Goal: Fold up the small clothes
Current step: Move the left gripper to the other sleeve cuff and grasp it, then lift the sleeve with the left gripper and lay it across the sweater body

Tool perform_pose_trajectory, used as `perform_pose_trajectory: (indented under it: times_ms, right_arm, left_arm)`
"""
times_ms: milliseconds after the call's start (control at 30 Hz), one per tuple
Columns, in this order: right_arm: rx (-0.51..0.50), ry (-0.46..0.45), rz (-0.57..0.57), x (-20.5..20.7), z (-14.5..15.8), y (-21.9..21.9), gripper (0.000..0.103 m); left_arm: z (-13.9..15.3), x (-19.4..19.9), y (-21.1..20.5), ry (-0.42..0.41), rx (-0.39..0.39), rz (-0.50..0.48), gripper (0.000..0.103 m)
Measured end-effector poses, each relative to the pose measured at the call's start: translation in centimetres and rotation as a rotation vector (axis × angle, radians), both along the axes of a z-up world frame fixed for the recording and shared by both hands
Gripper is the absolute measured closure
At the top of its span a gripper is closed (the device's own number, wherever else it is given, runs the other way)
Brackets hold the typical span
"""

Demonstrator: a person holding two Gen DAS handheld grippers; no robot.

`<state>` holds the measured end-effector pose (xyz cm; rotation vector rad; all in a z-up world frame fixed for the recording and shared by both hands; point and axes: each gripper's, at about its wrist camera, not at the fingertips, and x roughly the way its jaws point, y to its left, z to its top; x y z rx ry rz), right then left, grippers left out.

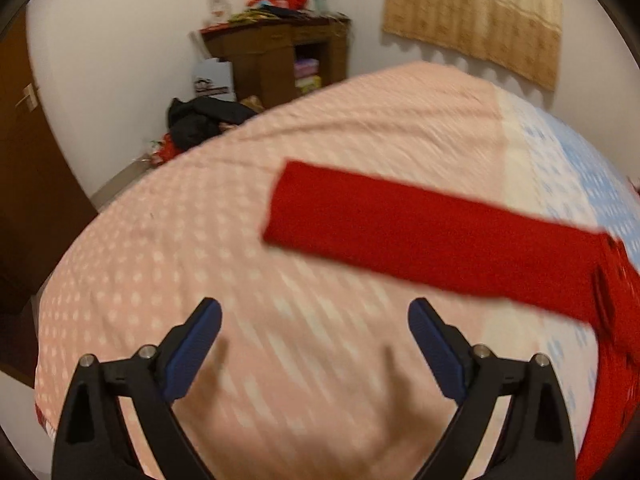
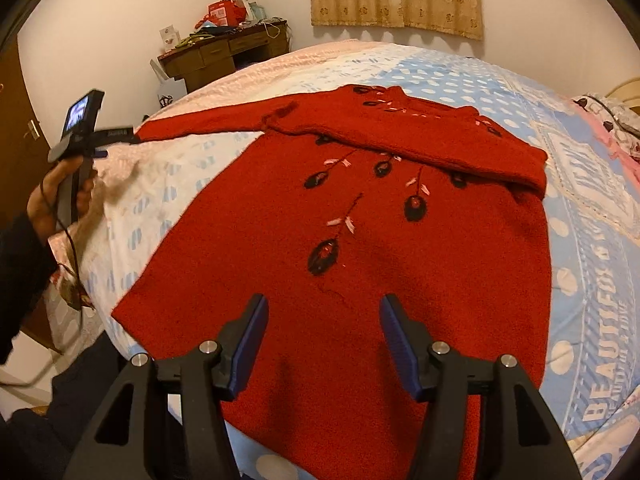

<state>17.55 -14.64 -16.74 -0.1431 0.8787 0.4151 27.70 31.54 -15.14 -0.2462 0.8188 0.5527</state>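
Sleeve [image 1: 400,232] lies outstretched on bed [image 1: 200,240] w/ left gripper [image 1: 314,320] and right gripper [image 2: 320,316] both apart, empty: pinch cuff edge, fold inward across sweater [image 2: 360,260].

Warm, rather dim indoor light, probably from a ceiling lamp. The left wrist view is smeared by motion blur, the bed cover [image 1: 280,240] streaked; the right wrist view is sharper. Soft shadows lie near the claws (both views bend strongly, with dark corners).
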Motion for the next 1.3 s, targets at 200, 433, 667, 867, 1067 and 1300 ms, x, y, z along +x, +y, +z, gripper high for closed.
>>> perform_pose_trajectory:
  times_ms: [200, 433, 667, 867, 1067, 1300]
  right_arm:
    - [-0.009, 0.008, -0.025, -0.2, -0.9, -0.7, 0.044]
    - [0.007, 0.033, -0.035, 0.0, -1.7, -1.1, 0.044]
    - [0.029, 0.030, -0.043, -0.1, -1.4, -1.3, 0.044]
    - [0.035, 0.031, -0.068, -0.2, -1.5, -1.9, 0.044]
    - [0.044, 0.027, -0.079, -0.4, -1.4, -2.2, 0.044]
    - [0.048, 0.004, -0.090, -0.9, -0.6, -3.0, 0.044]
  left_arm:
    - [-0.1, 2.9, 3.4, 0.017, -0.028, 0.063, 0.006]
    - [-1.1, 5.4, 4.9, 0.074, -0.013, 0.094, 0.006]
    - [-2.2, 6.9, 6.3, 0.085, -0.052, 0.109, 0.018]
    - [-1.5, 7.4, 4.9, 0.089, -0.031, 0.032, 0.086]
    - [0.2, 7.4, 4.2, 0.092, -0.042, 0.004, 0.093]
    - [4.3, 7.3, 2.0, 0.010, -0.071, -0.050, 0.094]
